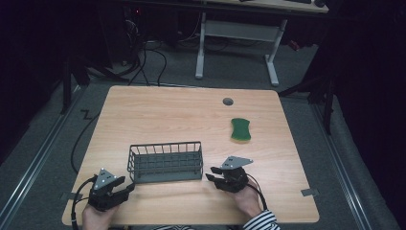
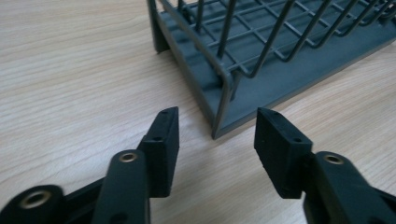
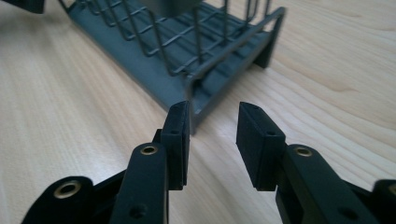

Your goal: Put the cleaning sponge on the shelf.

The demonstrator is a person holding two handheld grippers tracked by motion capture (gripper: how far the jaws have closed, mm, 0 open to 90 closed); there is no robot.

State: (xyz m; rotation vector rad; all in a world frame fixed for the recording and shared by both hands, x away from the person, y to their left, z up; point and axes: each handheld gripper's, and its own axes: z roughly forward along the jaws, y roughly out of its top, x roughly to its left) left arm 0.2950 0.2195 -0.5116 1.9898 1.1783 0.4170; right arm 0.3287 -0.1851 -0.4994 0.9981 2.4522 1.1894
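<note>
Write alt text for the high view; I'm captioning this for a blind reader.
A grey wire basket sits near the front of a wooden table, with a hand-held left gripper and right gripper open at its two ends. A green sponge lies farther back on the right.

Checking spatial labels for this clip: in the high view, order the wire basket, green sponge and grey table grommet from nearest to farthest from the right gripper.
1. Wire basket: just left of the right gripper, near the table's front.
2. Green sponge: beyond the gripper, slightly to its right.
3. Grey grommet: farthest, near the table's back edge.
</note>
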